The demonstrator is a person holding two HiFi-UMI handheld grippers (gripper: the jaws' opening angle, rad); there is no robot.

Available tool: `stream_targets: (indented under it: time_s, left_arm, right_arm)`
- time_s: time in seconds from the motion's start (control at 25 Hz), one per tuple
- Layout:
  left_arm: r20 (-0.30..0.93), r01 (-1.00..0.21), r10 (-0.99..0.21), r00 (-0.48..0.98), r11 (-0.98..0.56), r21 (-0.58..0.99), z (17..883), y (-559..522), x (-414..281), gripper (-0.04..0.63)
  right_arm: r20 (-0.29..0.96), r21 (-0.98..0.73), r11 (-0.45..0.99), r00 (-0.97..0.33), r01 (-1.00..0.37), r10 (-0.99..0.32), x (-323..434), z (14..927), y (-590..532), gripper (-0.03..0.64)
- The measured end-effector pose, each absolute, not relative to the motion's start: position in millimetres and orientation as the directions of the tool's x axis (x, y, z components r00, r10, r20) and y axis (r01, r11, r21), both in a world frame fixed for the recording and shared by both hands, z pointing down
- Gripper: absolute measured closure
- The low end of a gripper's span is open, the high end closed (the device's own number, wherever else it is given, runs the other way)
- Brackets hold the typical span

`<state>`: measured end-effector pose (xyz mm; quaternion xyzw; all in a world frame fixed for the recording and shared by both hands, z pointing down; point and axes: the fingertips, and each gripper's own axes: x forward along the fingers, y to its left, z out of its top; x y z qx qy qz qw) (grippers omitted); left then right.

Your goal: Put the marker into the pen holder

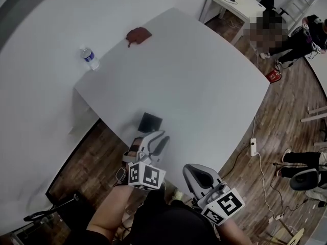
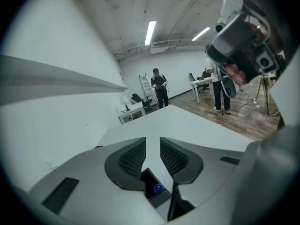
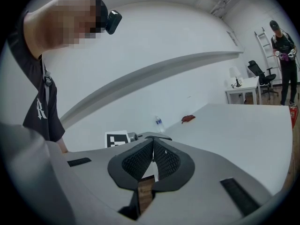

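A black square pen holder (image 1: 150,121) stands on the white table (image 1: 204,86) near its front edge. In the left gripper view the pen holder (image 2: 146,179) shows from above, below the jaws, with the blue tip of the marker (image 2: 158,188) inside it. My left gripper (image 1: 161,137) hovers just on the near side of the holder, and its jaws (image 2: 153,143) stand slightly apart, with nothing between them. My right gripper (image 1: 189,168) hangs off the table's front edge over the floor, with its fingertips (image 3: 153,142) touching and empty.
A water bottle (image 1: 90,58) and a red-brown object (image 1: 138,34) lie at the table's far left. A power strip (image 1: 253,147) with cables is on the wood floor at the right. A small white desk (image 1: 232,4) and people stand beyond the table.
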<state>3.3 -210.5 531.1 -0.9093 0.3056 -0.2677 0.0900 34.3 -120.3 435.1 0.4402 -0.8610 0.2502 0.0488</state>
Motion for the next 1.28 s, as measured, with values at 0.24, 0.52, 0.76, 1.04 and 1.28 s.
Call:
stream_targets:
  time_s: [0.24,0.52,0.76,1.04,1.28]
  left_arm:
    - [0.368,-0.556,-0.64,0.675,-0.768,-0.317,486.9,-188.9,0.9,0.534]
    - [0.294,-0.587,-0.655,0.696,-0.755,-0.29,425.3,-150.4,10.2,0.563]
    - [0.228,-0.636,-0.679,0.698,-0.734,-0.238,378.8,-112.2,12.5,0.589]
    - [0.189,-0.656,-0.681,0.708,-0.733,-0.183,344.4,-72.4,13.9,0.591]
    - [0.158,-0.686,-0.699,0.698,-0.715,-0.134,327.3,-44.8,14.8,0.591]
  right_arm:
    - [0.259,-0.359,0.53,-0.627,-0.769,-0.735,35.9,416.3,-104.5,0.6]
    - [0.2,-0.306,0.577,-0.644,-0.757,-0.738,44.3,391.5,-85.0,0.6]
    - [0.146,-0.255,0.622,-0.665,-0.74,-0.732,50.1,366.8,-65.5,0.6]
    - [0.102,-0.201,0.674,-0.699,-0.711,-0.708,48.0,344.1,-43.3,0.6]
    - [0.085,-0.175,0.697,-0.716,-0.695,-0.693,46.8,332.2,-23.5,0.601]
